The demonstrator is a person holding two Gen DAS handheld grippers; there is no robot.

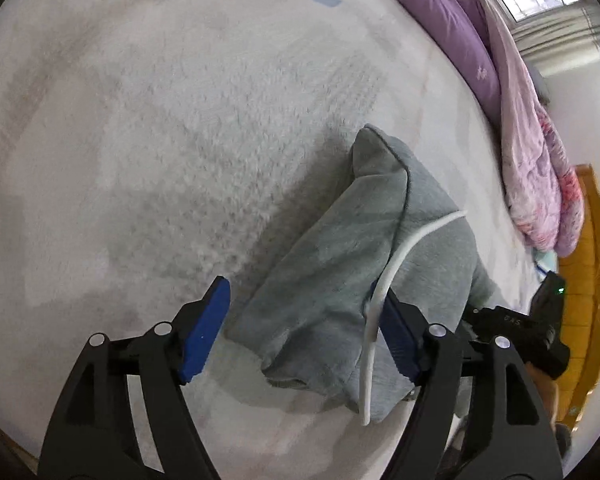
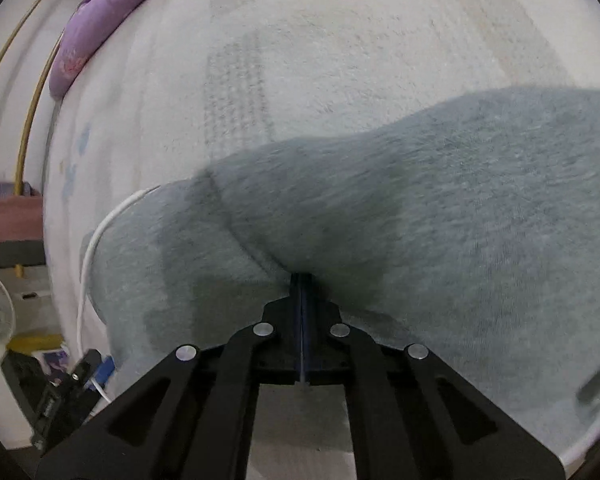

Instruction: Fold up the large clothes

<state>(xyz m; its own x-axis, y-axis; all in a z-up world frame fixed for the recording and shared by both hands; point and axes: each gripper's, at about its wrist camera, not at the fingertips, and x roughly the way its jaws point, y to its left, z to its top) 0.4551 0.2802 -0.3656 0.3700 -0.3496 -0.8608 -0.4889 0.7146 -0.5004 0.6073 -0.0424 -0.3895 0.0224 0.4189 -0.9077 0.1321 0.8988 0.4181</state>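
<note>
Grey garment (image 1: 352, 264) lies bunched on the pale bed cover (image 1: 160, 140), a white cord (image 1: 404, 252) trailing across it. The left gripper (image 1: 300, 328) stands wide open over the garment's near edge; cloth sits between the pads, but neither pad presses on it, so nothing is held there. The right gripper (image 2: 302, 280) is pinched fully closed on a fold of the garment (image 2: 420, 216), which puckers up toward its tips. A purple quilt (image 1: 500, 80) is heaped along the far side, well apart. The step looks like spreading or gathering before a fold. Next, I judge, the left needs to close on an edge clear of the cord.
</note>
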